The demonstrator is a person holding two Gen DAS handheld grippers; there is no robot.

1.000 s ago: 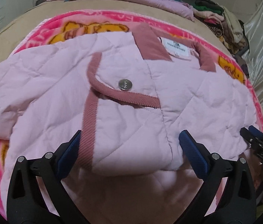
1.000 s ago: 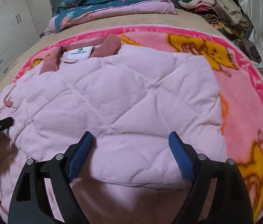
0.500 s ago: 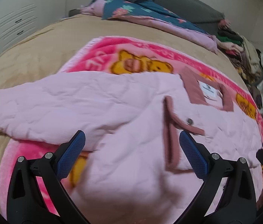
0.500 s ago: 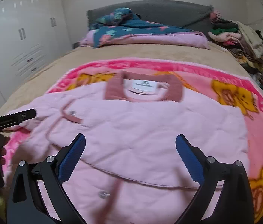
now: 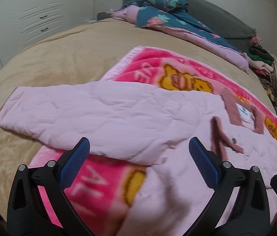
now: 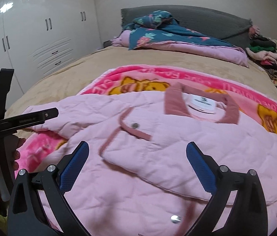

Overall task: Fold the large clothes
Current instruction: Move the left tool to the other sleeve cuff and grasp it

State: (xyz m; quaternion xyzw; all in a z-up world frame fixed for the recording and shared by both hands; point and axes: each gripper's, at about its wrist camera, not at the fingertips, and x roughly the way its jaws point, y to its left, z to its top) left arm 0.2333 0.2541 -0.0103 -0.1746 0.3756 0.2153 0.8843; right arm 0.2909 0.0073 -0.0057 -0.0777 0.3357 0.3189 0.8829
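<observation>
One pink quilted jacket (image 6: 177, 157) lies on the cartoon blanket (image 6: 272, 118) on the bed (image 5: 59, 63), its one visible sleeve (image 5: 91, 116) stretched out to the left and a front panel (image 6: 158, 153) already turned over the body, so the folding looks barely begun, with the sleeve and further folds left. Two grippers are in play: the left gripper (image 5: 138, 161) stands wide open and empty above the sleeve. The right gripper (image 6: 137, 163) has just been opening, is now fully spread, and has nothing between its pads.

Both hand-held grippers pulled back off jacket (image 6: 158, 157) (right jaws widened).
</observation>
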